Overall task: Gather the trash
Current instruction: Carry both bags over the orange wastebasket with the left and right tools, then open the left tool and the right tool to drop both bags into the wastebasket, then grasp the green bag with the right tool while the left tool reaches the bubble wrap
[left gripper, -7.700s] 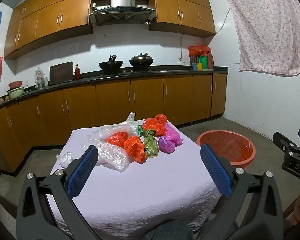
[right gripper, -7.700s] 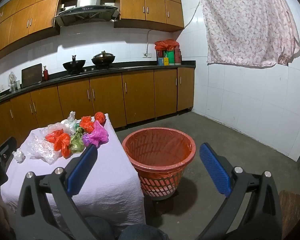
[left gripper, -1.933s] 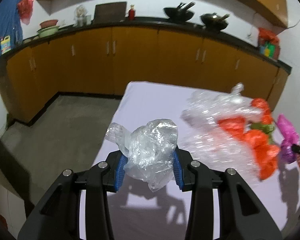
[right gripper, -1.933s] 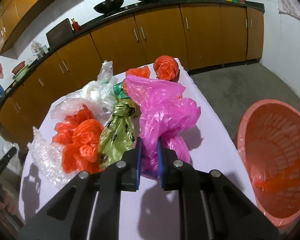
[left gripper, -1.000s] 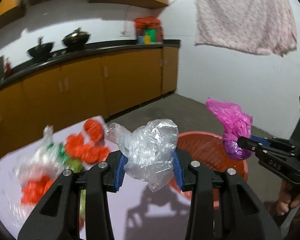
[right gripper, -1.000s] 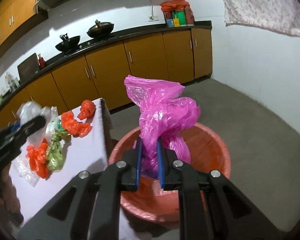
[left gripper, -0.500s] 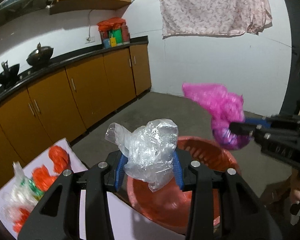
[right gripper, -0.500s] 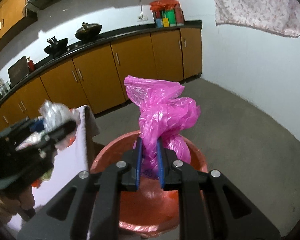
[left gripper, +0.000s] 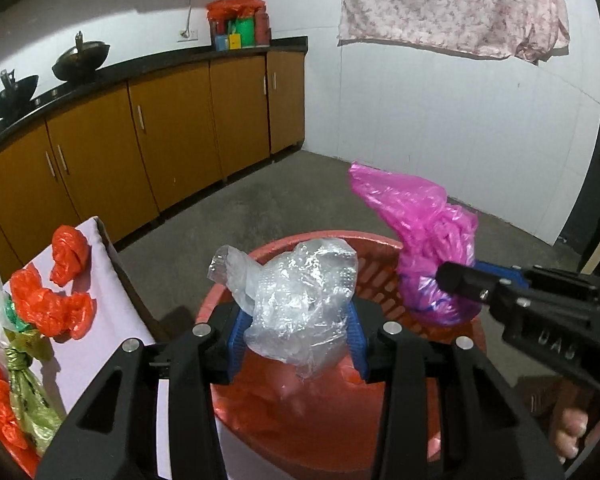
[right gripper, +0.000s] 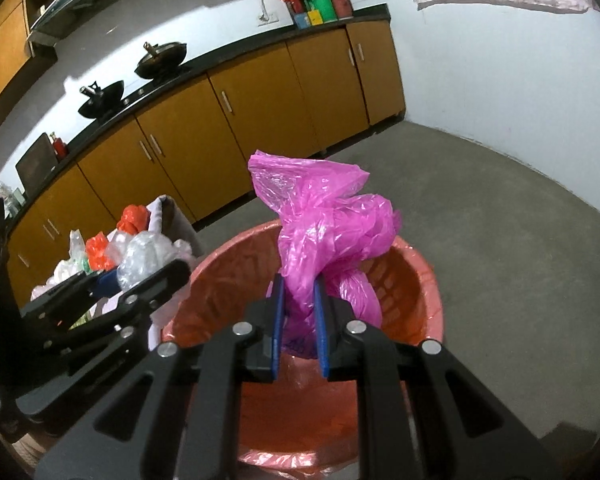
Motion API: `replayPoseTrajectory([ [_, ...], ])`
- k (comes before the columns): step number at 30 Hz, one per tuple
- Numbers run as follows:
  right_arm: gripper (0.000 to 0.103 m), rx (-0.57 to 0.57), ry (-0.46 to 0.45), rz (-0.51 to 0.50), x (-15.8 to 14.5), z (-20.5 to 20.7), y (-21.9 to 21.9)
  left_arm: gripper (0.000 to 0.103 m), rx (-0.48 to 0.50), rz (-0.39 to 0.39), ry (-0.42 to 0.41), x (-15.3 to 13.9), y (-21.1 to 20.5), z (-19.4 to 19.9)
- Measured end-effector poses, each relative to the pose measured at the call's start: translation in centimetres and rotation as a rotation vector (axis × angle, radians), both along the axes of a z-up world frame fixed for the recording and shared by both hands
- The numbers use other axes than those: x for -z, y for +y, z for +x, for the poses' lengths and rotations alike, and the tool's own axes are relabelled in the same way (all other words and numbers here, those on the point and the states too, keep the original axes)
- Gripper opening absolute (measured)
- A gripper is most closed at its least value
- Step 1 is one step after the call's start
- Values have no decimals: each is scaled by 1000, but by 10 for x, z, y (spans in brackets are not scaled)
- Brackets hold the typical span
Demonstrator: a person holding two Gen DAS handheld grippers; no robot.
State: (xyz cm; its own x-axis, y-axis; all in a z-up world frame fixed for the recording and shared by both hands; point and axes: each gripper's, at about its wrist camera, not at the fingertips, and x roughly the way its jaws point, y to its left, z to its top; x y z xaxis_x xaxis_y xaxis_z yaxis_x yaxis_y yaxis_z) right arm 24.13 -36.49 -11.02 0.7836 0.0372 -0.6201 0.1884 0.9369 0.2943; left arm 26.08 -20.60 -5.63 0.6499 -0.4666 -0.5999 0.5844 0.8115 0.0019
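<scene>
Both grippers hang over the red basket (left gripper: 380,242) as we look along them. Our left gripper (left gripper: 296,336) is clamped on a crumpled clear plastic bag (left gripper: 300,300), its blue pads pressed into both sides of the wad; our right gripper (right gripper: 299,312) pinches a pink plastic bag (right gripper: 324,232) between nearly closed pads, the bag billowing above them.

From the left wrist we see what the right wrist cannot — the right gripper from the side, reaching in over the basket's far rim with the pink bag at its tip, and fingertips (left gripper: 568,436) of the person's hand below it. That view also lays out the leftover trash on the cloth-covered table (left gripper: 112,320): orange bags (left gripper: 56,308) and an olive-green knotted bag (left gripper: 24,376).

From the right wrist we see the left gripper in profile beside the basket's near-left rim, and the basket's red liner — plus the kitchen counter (right gripper: 220,64) with two woks (right gripper: 160,56).
</scene>
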Motion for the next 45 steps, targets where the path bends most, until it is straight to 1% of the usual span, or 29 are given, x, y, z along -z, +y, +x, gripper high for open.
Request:
replayPoseTrajectory([
  [6, 16, 13, 20, 40, 13, 12, -10, 42, -14, 21, 25, 10, -5, 9],
  [8, 20, 15, 22, 54, 16, 15, -14, 46, -22, 22, 40, 13, -6, 14],
  [10, 22, 16, 24, 63, 17, 18, -18, 55, -33, 19, 55, 15, -7, 18],
  [11, 30, 14, 25, 69, 18, 20, -19, 57, -36, 16, 58, 16, -7, 19],
  [13, 38, 13, 22, 83, 18, 21, -21, 60, -38, 16, 64, 17, -8, 20],
  [16, 38, 22, 19, 99, 17, 21, -24, 64, -43, 17, 73, 17, -6, 22],
  [18, 39, 32, 14, 96, 14, 19, -25, 67, -49, 13, 76, 17, -2, 22],
  [21, 41, 47, 0, 69, 5, 16, -24, 70, -71, 8, 70, 13, 9, 18],
  [25, 50, 42, -18, 30, -6, 12, -15, 73, -138, -11, 64, 2, 34, 7],
  [27, 52, 18, -26, 12, -11, 10, -2, 77, -187, -12, 44, -5, 52, -4],
  [29, 53, -13, -30, 1, -15, 9, 12, 80, -257, -12, 5, -16, 78, -19],
  [31, 53, -54, -29, -10, -19, 10, 33, 88, -329, -10, -29, -26, 102, -33],
  [34, 53, -126, -37, -17, -27, 13, 70, 88, -428, -14, -85, -39, 142, -54],
  [37, 53, -199, -51, -11, -34, 16, 111, 89, -520, -11, -121, -48, 180, -72],
  [39, 53, -256, -52, -6, -35, 20, 144, 89, -577, 3, -145, -50, 202, -81],
  [42, 53, -317, -47, -5, -31, 23, 182, 91, -670, 27, -174, -47, 241, -92],
  [43, 53, -344, -38, -7, -28, 27, 202, 91, -705, 35, -178, -44, 256, -95],
  [45, 53, -374, -28, -8, -24, 32, 223, 96, -758, 39, -166, -39, 278, -97],
])
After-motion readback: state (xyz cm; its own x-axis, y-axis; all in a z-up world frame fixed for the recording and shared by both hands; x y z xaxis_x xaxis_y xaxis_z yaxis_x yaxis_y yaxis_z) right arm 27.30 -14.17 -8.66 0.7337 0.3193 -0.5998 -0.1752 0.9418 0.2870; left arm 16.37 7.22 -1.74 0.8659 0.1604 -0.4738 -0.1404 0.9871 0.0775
